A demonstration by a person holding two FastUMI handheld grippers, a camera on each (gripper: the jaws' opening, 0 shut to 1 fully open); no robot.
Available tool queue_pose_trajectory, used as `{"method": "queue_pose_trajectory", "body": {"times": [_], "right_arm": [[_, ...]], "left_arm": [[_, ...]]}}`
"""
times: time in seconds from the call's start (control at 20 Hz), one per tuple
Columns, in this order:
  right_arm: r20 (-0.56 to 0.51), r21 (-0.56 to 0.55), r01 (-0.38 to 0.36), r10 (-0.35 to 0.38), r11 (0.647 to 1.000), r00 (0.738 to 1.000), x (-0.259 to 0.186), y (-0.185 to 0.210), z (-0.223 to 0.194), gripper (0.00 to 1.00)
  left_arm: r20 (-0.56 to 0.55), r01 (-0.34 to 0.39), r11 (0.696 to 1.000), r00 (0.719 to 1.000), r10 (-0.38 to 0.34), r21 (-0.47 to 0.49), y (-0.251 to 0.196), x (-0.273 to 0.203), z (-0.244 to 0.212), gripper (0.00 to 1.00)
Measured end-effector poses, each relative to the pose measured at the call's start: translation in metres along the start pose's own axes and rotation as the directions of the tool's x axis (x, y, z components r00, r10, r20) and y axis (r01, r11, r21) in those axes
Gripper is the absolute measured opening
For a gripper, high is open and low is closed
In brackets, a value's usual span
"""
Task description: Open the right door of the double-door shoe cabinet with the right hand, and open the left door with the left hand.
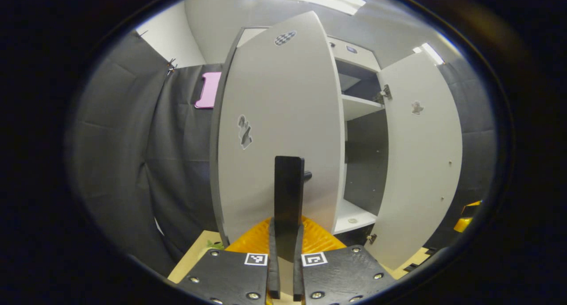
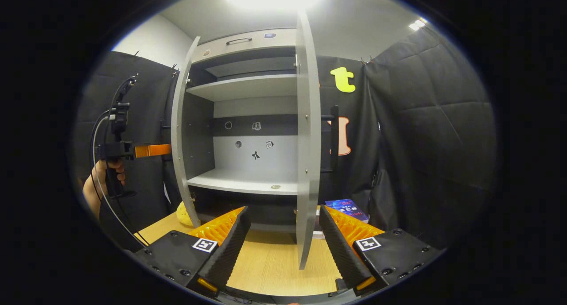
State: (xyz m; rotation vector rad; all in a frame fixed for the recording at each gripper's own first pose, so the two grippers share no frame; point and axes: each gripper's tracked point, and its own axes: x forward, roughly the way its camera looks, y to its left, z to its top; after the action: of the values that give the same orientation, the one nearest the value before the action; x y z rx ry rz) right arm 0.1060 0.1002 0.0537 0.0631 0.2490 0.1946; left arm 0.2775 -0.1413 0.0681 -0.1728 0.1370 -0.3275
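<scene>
A: Left gripper view first. Where is the left door (image 1: 279, 128) next to the fingers?

B: Right in front. The left gripper (image 1: 286, 252) has its fingers squeezed almost together on the dark handle (image 1: 289, 194) of that door. The handle stands straight up between them.

A: And the right gripper view?

B: The right gripper (image 2: 283, 238) has its fingers spread wide apart, holding nothing. The right door (image 2: 308, 154) stands edge-on between them, a bit farther off, not touching either one.

A: How does the shoe cabinet (image 2: 248, 119) look?

B: It is pale grey. Both doors are swung open. You can see shelves (image 2: 243, 181) inside and small stickers on the back wall. It stands on a wooden counter (image 2: 270, 265).

A: What about the hands?

B: In the right gripper view, a hand (image 2: 108, 172) far off on the left holds the left gripper upright, reaching to the left door's outer side. The right gripper hangs low over the counter, pointing at the cabinet.
</scene>
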Motion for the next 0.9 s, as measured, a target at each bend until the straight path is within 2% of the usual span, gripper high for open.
{"method": "queue_pose_trajectory", "body": {"times": [0.1,0.3,0.7,0.9], "right_arm": [[0.0,0.002,-0.005,0.005,1.0,1.0,0.004,0.006,0.001,0.92],[-0.006,0.003,-0.013,0.013,1.0,1.0,0.01,0.017,0.0,0.92],[-0.023,-0.011,-0.041,0.04,0.999,0.999,0.017,0.041,-0.007,0.92],[-0.028,-0.007,-0.057,0.057,0.998,0.998,0.023,0.052,-0.008,0.92]], "left_arm": [[0.001,-0.004,1.0,1.0,0.004,-0.002,0.002,0.0,0.0,0.11],[0.004,-0.018,1.0,1.0,0.018,-0.006,0.003,0.0,0.001,0.14],[0.02,-0.039,0.999,0.999,0.039,0.024,0.014,0.001,0.003,0.12],[0.038,-0.057,0.998,0.998,0.056,0.027,0.018,0.002,0.006,0.14]]}}
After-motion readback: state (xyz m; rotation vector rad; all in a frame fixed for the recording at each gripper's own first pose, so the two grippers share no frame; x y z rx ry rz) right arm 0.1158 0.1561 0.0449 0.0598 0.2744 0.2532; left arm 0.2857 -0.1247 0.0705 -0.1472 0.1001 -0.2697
